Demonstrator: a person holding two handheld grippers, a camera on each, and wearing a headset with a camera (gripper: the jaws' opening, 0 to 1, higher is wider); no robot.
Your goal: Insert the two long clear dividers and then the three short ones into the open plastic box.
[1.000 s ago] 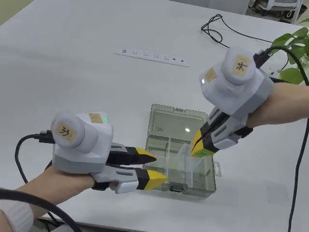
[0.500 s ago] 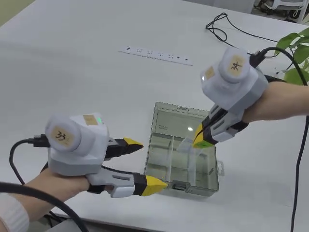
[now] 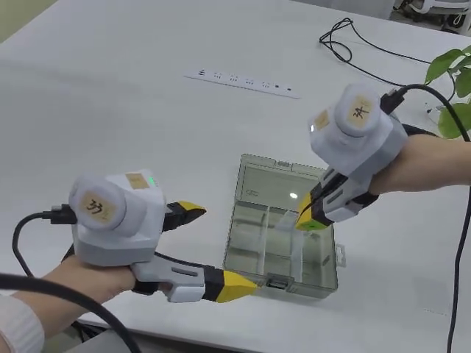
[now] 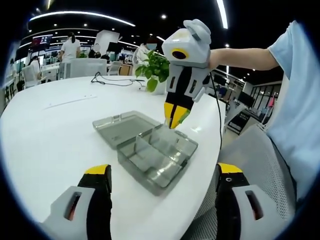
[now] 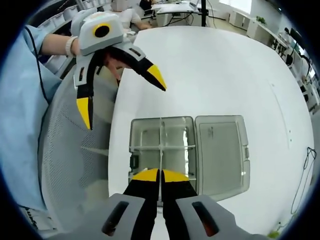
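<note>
The left tool (image 3: 221,247) has drawn back from the box (image 3: 294,283) since a second ago, and its jaws, then fairly close together, now stand spread wide with nothing between them. One yellow tip sits just in front of the box's near left corner and the other is well off to the box's left. The right tool (image 3: 305,220) has stayed over the right part of the box, tips pointing down into it.

In the right gripper view, the right tool (image 5: 160,175) has its jaws pressed together on the thin edge of a clear divider (image 5: 161,142). The divider stands upright in the box (image 5: 135,135) and runs straight from the wall nearest the tool toward the hinge side. A second clear strip (image 5: 175,147) crosses it at right angles, so the box is split into compartments. The lid (image 5: 220,150) lies open and flat on the worktop (image 5: 210,65), on the side of the box away from the left tool (image 5: 122,100).

In the left gripper view, the left tool (image 4: 163,170) frames the box (image 4: 150,182) between its wide-apart jaws without touching it. The right tool (image 4: 174,120) comes down onto the box's far edge, beside the lid (image 4: 117,125).

Beyond the box on the worktop (image 3: 110,95) lies a white power strip (image 3: 243,79). A black cable (image 3: 346,44) lies farther back, and a green plant (image 3: 452,88) stands off to the box's right.
</note>
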